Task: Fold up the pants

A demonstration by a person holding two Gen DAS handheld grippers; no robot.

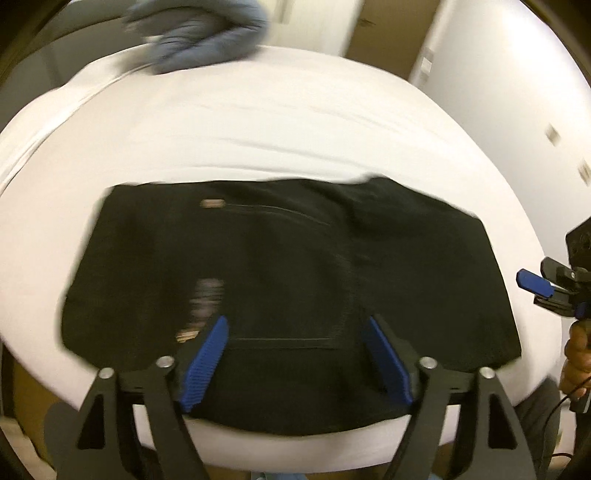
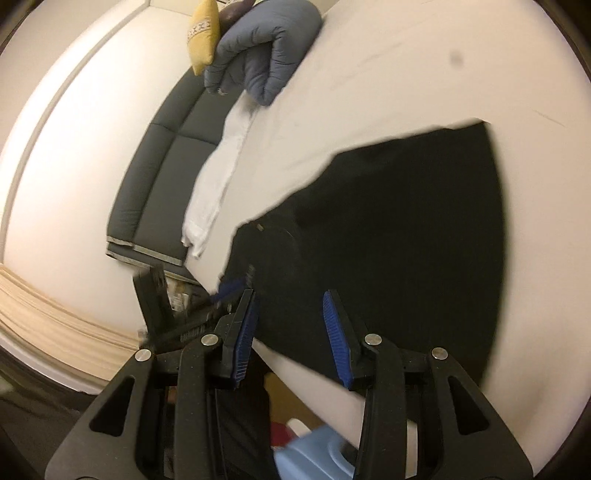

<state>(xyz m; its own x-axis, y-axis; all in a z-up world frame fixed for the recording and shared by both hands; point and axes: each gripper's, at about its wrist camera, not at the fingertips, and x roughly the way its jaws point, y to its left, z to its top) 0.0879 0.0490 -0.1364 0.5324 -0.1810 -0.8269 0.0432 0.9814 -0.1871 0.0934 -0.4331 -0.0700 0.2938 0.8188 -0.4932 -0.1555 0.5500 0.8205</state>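
Note:
Black pants [image 1: 288, 280] lie folded into a wide rectangle on the white bed [image 1: 258, 133], near its front edge. My left gripper [image 1: 297, 325] is open and empty, its blue pads just above the pants' near edge. My right gripper [image 2: 290, 301] is open and empty over the near corner of the pants [image 2: 388, 258]. The right gripper also shows in the left wrist view [image 1: 537, 288] at the right of the pants, off the cloth. The left gripper shows blurred in the right wrist view [image 2: 225, 291] at the pants' left edge.
A blue-grey bundled garment [image 1: 199, 33] lies at the bed's far side, also in the right wrist view [image 2: 262, 55] beside a yellow cushion [image 2: 203, 33]. A dark grey sofa [image 2: 166, 177] stands beside the bed. A blue container [image 2: 314, 458] sits on the floor below.

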